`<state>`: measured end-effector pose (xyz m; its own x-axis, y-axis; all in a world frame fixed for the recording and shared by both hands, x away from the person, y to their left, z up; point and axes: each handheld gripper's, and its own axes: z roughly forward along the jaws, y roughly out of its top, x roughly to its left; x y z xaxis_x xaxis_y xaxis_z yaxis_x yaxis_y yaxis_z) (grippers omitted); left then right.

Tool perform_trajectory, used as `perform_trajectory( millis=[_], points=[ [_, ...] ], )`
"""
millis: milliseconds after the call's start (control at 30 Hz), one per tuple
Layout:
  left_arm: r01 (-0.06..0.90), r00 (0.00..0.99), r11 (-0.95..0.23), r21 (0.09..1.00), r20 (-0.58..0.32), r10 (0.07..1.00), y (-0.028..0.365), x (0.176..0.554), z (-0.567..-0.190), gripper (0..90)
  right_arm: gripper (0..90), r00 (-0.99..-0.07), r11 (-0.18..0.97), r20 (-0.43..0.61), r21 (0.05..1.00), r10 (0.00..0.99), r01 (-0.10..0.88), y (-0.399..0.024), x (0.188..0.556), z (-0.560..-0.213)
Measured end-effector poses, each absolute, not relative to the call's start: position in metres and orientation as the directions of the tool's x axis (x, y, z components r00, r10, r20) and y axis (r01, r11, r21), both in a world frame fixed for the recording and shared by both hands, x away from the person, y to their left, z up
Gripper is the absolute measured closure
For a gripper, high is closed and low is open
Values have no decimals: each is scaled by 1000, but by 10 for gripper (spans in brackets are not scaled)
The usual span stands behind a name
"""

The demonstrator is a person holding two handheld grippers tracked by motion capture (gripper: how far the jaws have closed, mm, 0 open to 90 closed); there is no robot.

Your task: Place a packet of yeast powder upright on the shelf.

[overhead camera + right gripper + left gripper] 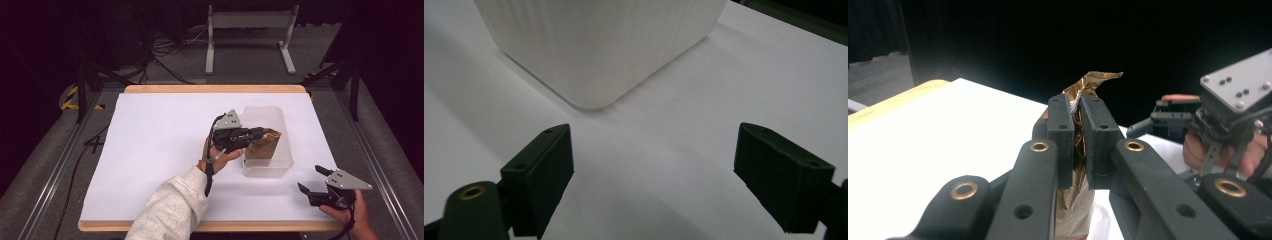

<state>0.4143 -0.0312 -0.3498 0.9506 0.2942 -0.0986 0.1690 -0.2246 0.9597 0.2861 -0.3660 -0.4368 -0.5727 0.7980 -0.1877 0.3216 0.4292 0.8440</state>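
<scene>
Here, left hand-held gripper (pixel 1078 145) pinches a brown bag (pixel 1088 82) over white table (pixel 160 145); right (pixel 654 175) wide.

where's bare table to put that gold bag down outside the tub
The widest free patch is the white sheet left of the clear tub, out to the left edge. A narrower strip lies behind the tub. It is crowded right of the tub's near corner, where the open right gripper rests.

Gold-brown foil packet (pixel 263 142), translucent white ribbed bin (pixel 280 165), black claw (pixel 260 133)
</scene>
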Motion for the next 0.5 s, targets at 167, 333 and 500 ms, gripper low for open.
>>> perform_trajectory(
  millis=[167,333,500],
  points=[
    [137,954,-293,946,-46,298,-30,412,-342,822,163,-574,436,-193,840,796,322,-366,286,-437],
    [128,950,-314,941,-26,311,-27,411,-339,784,161,-569,435,-194,840,799,324,-367,286,-437],
    [92,948,-344,934,23,317,-23,408,-333,737,160,-566,433,-194,841,801,325,-367,286,-437]
  ],
)
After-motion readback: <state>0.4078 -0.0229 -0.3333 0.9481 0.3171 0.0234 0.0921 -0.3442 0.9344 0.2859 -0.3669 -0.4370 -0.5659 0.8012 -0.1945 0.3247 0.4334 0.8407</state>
